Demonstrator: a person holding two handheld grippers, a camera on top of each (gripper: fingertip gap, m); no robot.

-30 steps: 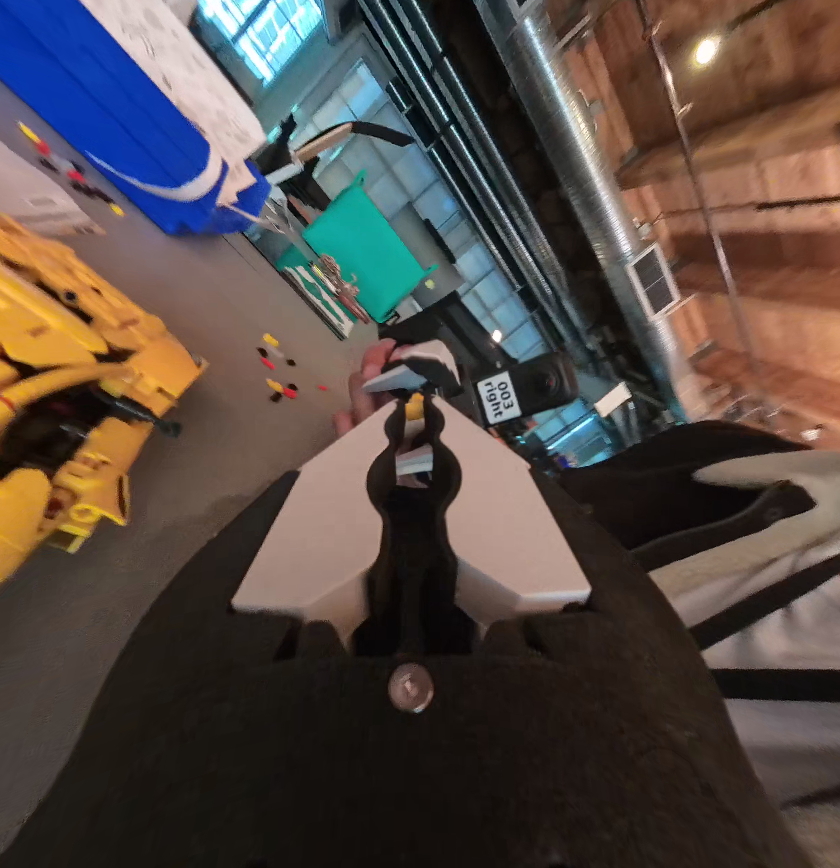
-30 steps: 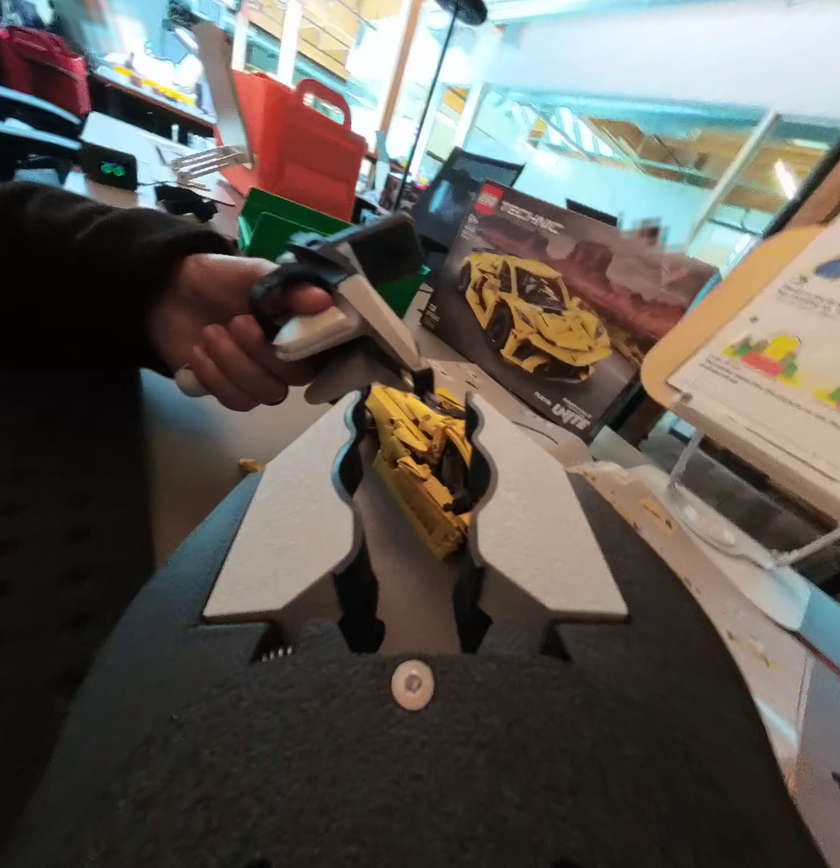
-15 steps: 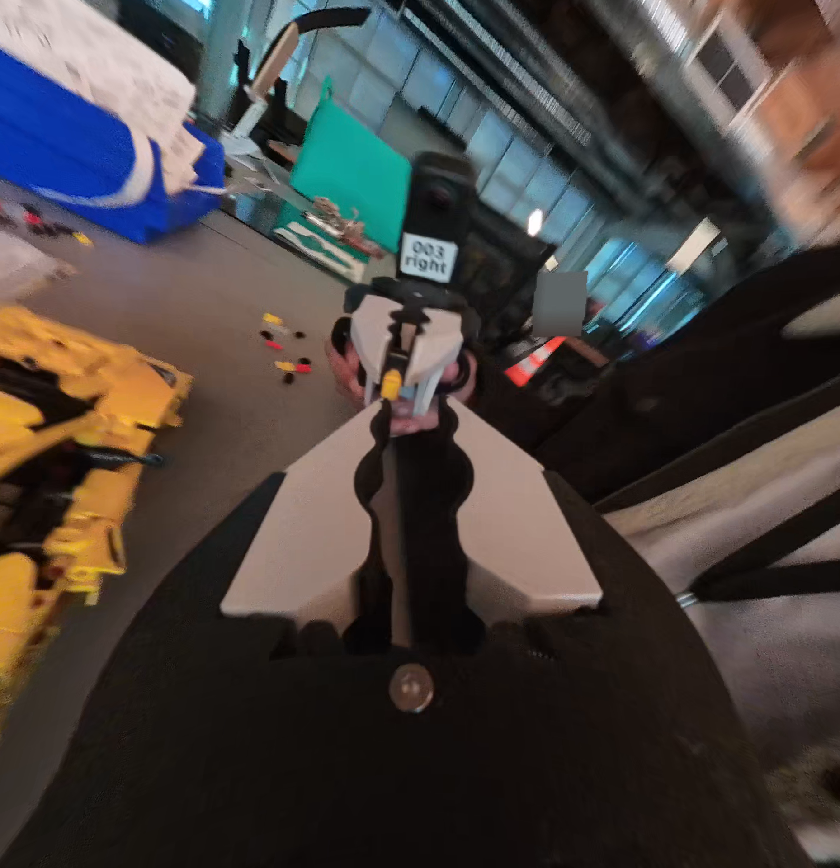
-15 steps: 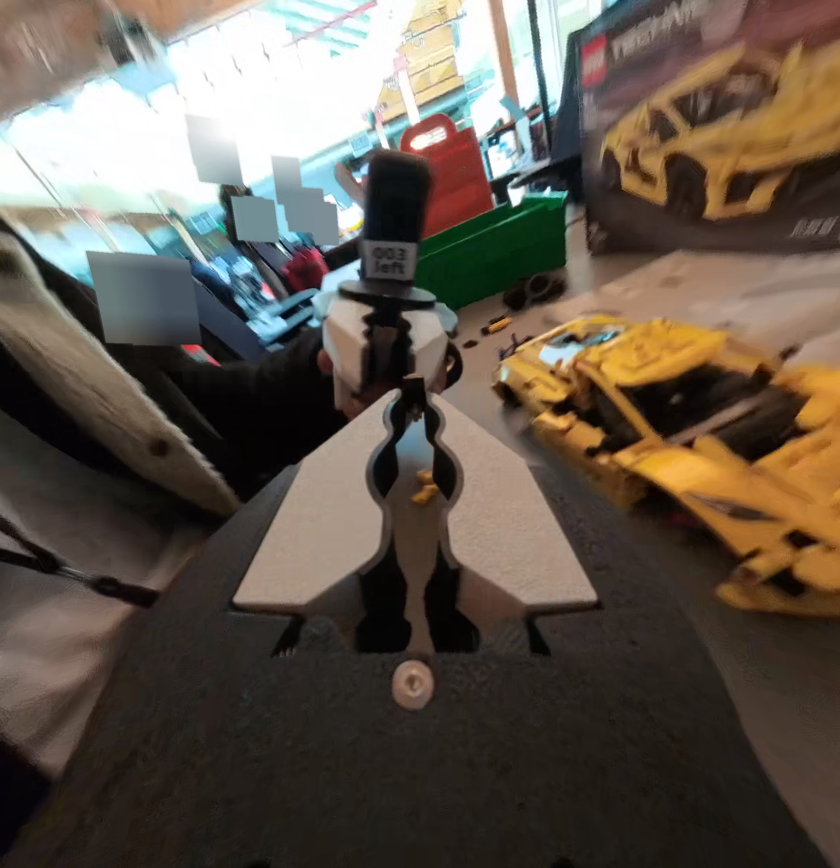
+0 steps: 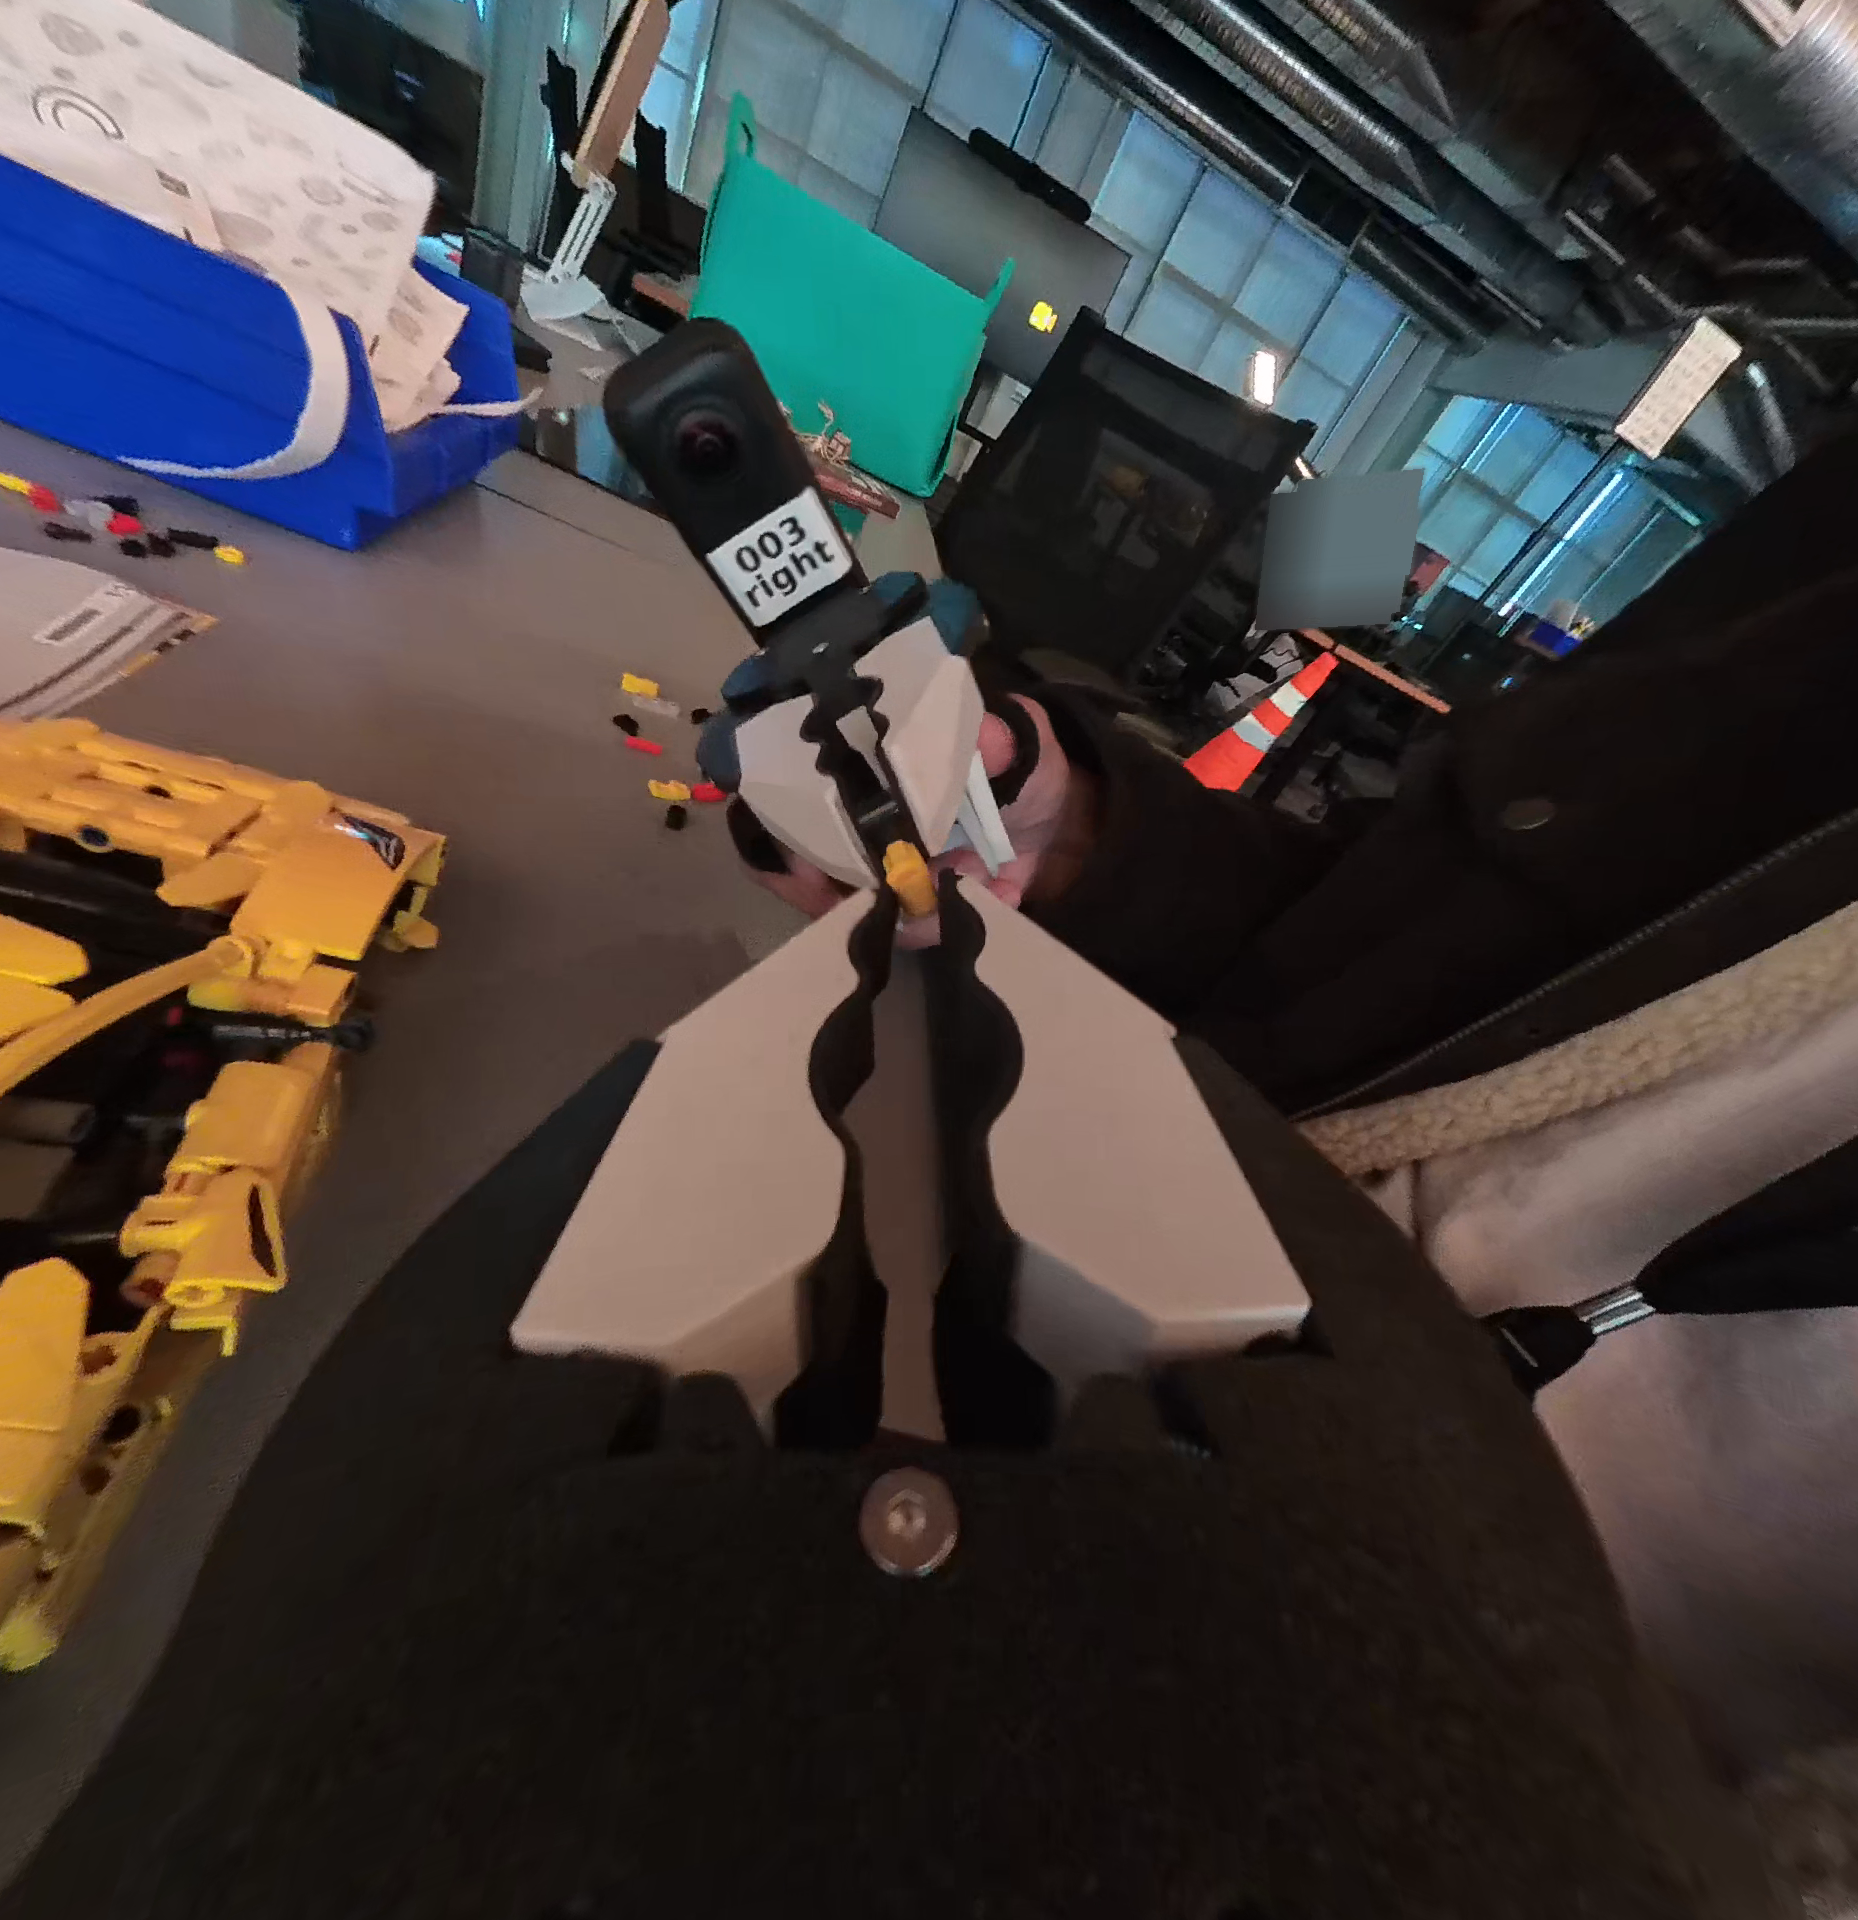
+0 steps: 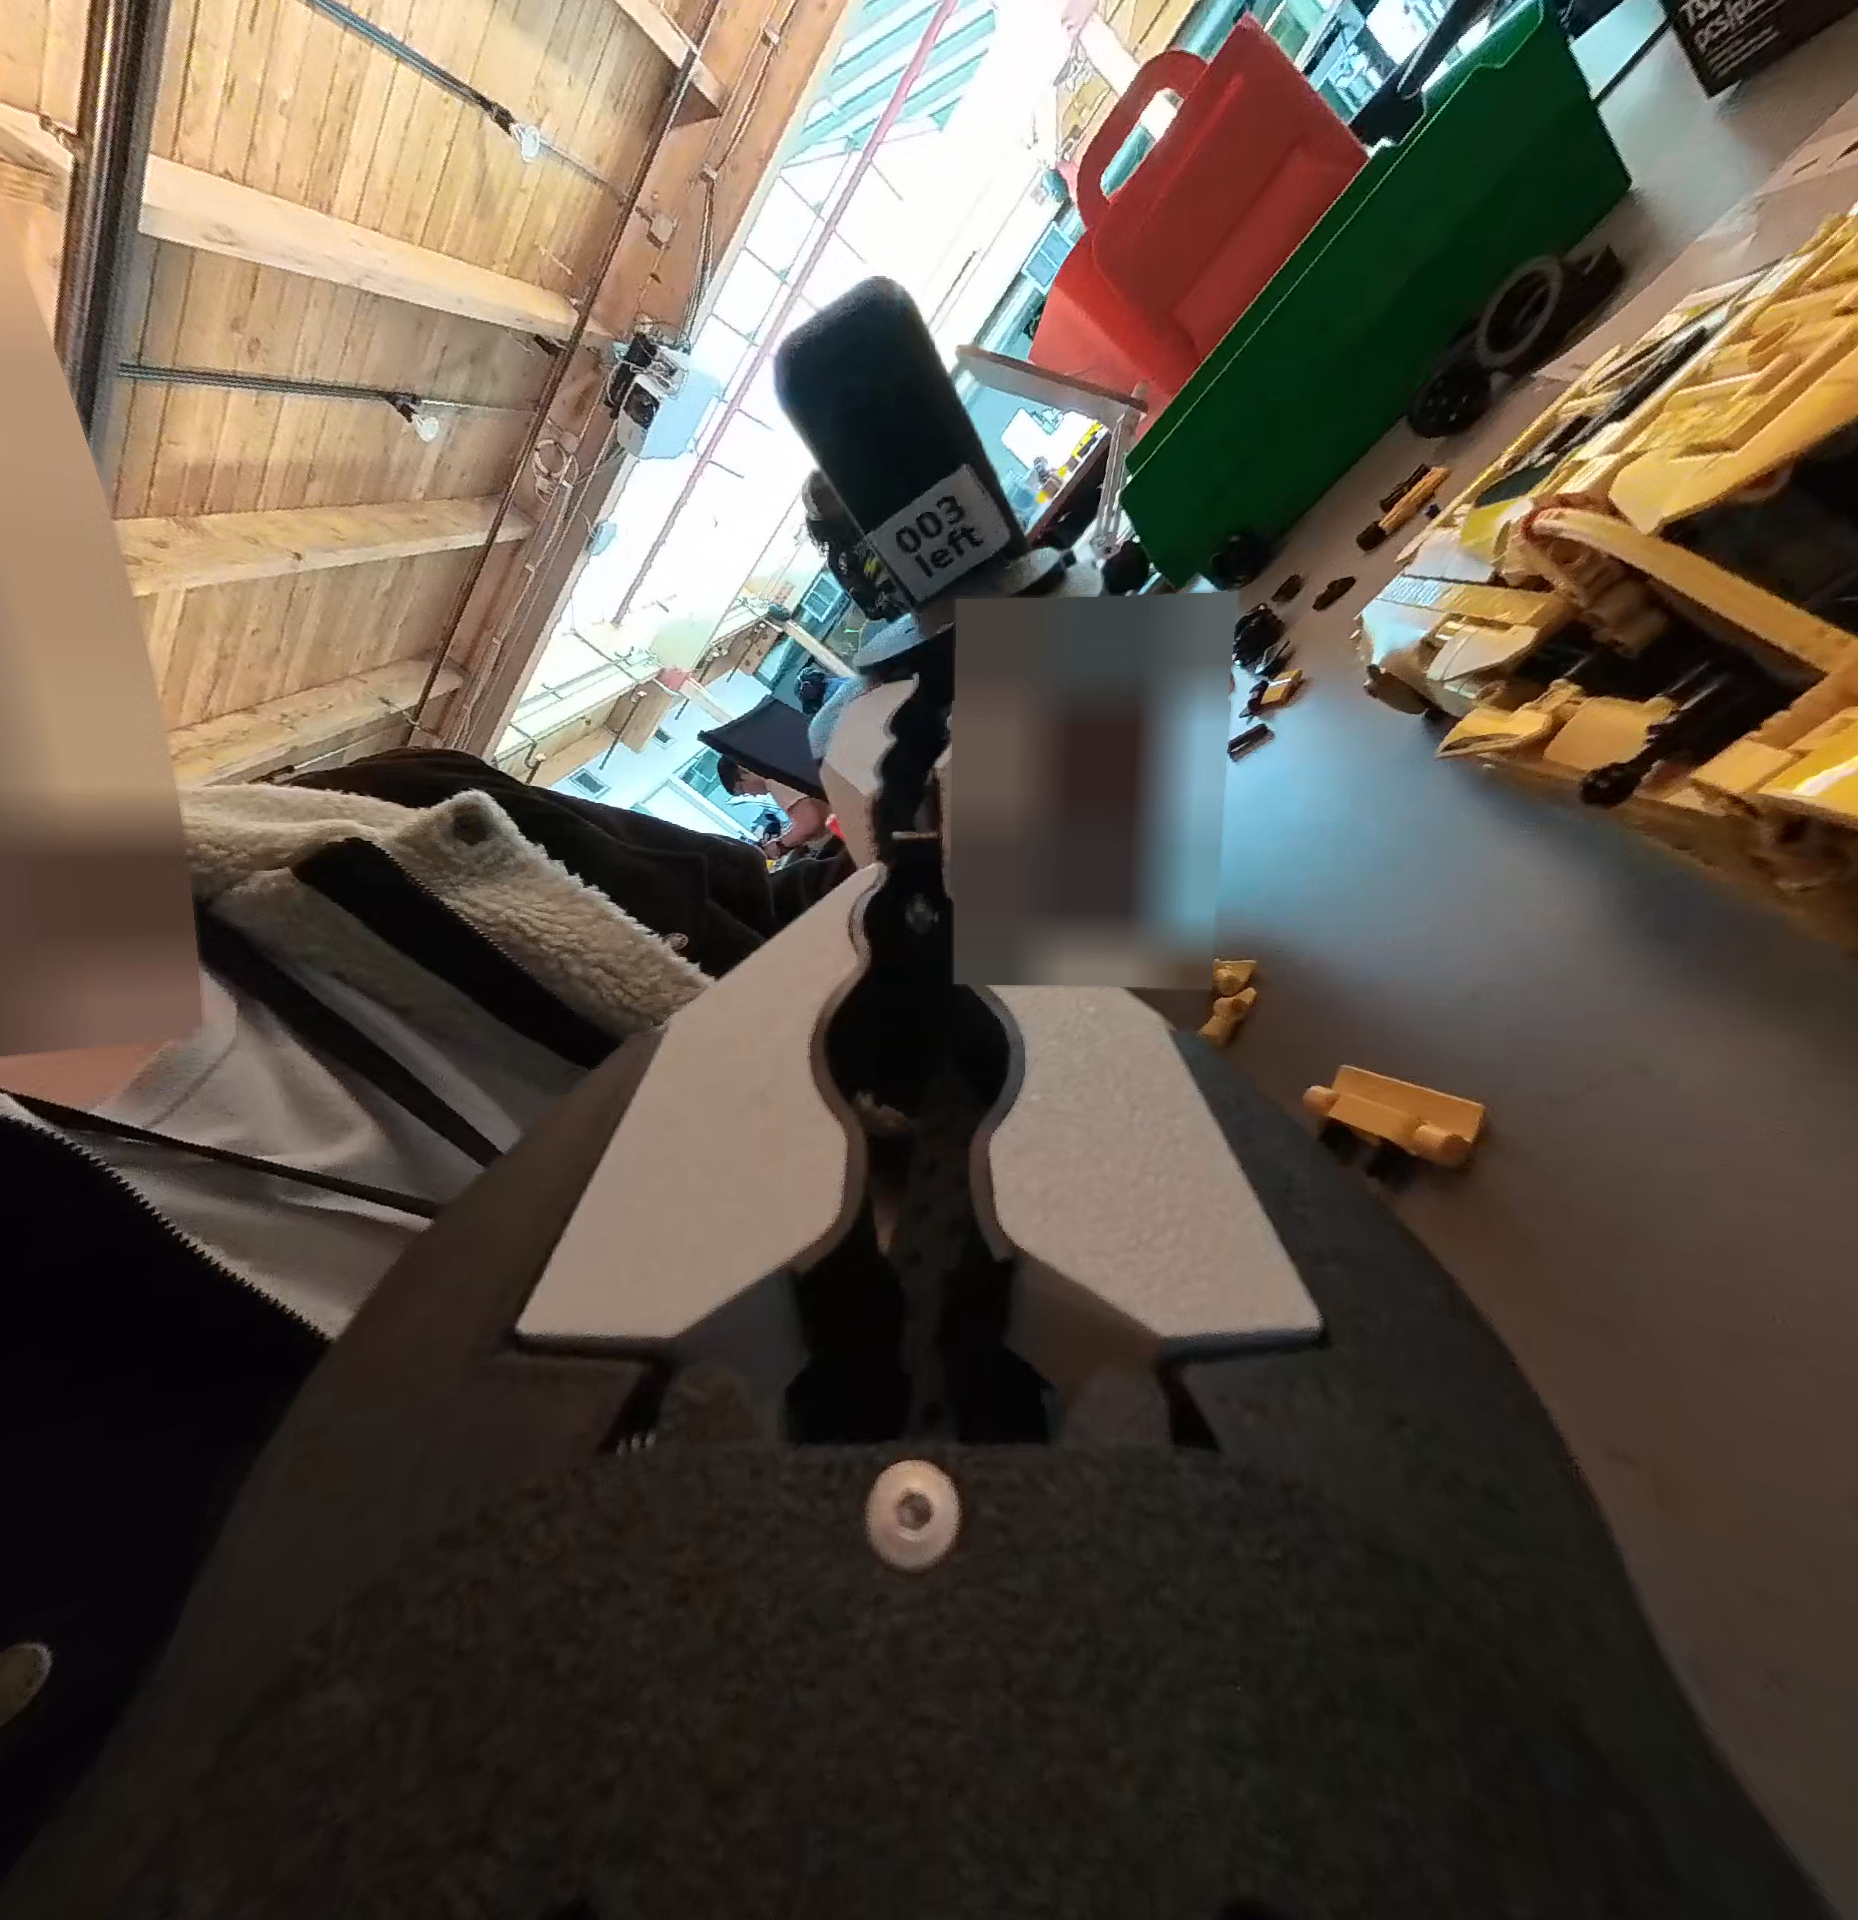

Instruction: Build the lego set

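Note:
A half-built yellow lego car lies on the grey table; it also shows in the right wrist view. The two grippers face each other tip to tip above the table's near edge. My right gripper is shut on a small yellow piece. My left gripper has its jaws nearly together, its tips on either side of the same piece. In the right wrist view my right gripper points at the left gripper. There a blurred patch covers one fingertip, and the yellow piece is hidden.
Loose small pieces and a blue bin lie beyond the car. A yellow part, black wheels, a green bin and a red bag show in the right wrist view. The person's jacket is close behind the grippers. Both grippers' tips are close together, under 4 cm apart.
The right gripper has swung round to face the left one and brought the yellow piece up to its tips. The left jaws have narrowed around the piece.

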